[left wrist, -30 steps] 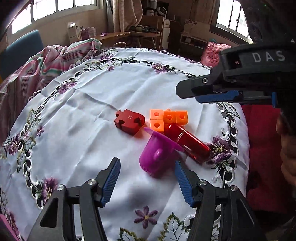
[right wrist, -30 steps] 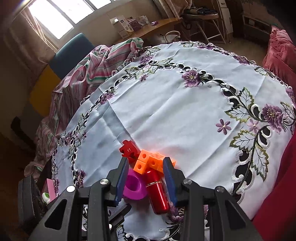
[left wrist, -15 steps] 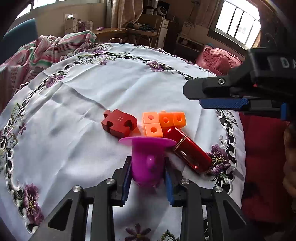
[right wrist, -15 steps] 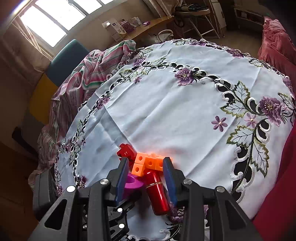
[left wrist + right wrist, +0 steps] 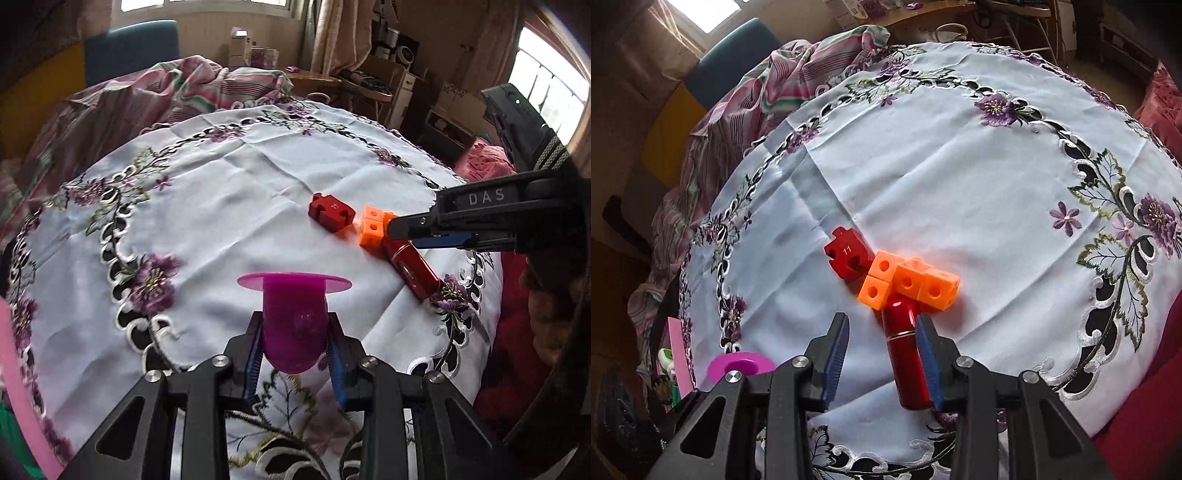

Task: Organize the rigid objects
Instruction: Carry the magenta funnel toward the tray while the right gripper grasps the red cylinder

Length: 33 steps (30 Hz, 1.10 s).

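So far only the purple cup (image 5: 294, 325) is clamped, lifted, in the left hand-held gripper (image 5: 294, 347); red cylinder (image 5: 908, 354), orange cubes (image 5: 908, 282) and red puzzle block (image 5: 848, 258), ahead of the open, empty right hand-held gripper (image 5: 882, 341), are left unsorted.

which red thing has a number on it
The puzzle block, marked 11, left of the orange cubes; the red tube by the right claw shows none.
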{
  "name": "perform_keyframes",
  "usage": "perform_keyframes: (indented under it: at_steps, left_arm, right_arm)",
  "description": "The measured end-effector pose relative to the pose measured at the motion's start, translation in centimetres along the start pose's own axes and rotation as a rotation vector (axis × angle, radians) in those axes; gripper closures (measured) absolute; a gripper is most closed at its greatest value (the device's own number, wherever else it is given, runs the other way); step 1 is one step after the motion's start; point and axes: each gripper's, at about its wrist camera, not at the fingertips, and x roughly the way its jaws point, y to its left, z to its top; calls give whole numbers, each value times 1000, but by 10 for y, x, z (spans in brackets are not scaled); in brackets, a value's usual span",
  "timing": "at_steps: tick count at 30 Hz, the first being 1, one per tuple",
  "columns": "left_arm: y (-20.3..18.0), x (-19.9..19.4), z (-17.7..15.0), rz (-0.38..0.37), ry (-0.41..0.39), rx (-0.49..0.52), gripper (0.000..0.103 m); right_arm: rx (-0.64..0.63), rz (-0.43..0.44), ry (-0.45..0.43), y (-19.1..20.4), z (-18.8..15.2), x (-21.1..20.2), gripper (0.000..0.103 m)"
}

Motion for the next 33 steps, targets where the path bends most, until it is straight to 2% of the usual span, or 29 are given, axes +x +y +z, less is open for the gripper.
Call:
perform_keyframes:
  at_steps: [4,8,10,14,16,20,24,29,33]
  left_arm:
    - [10,-19,-18,44,-10,-71,71]
    - [24,-45,-32,75,-43,-137,71]
    - [31,-58,-37,92,-62,-169,71]
    - [47,-85,-45,110,-96,-235,71]
    - [54,-99,-48,121,-112,-267,71]
    - [71,-129,-53,156,-152,-314,71]
    - [96,-160,-63,202,-176,-385,71]
    - [127,-196,-88,301,-206,-439,71]
    - [151,-210,-116,363,-195,-520,71]
  right_arm:
    - [-88,-82,77,13,-7,17,73]
    - [-192,-161,86,27,-16,24,77]
    - [-220,-125,90,33,-20,24,77]
    - [-349,37,51,60,-32,9,77]
    - [-414,73,75,74,-42,11,77]
    - [-533,16,119,97,-60,24,77]
    - [-581,-49,161,100,-66,40,77]
    - [-674,-112,135,108,-75,43,77]
    - [-682,-117,128,108,-75,43,77]
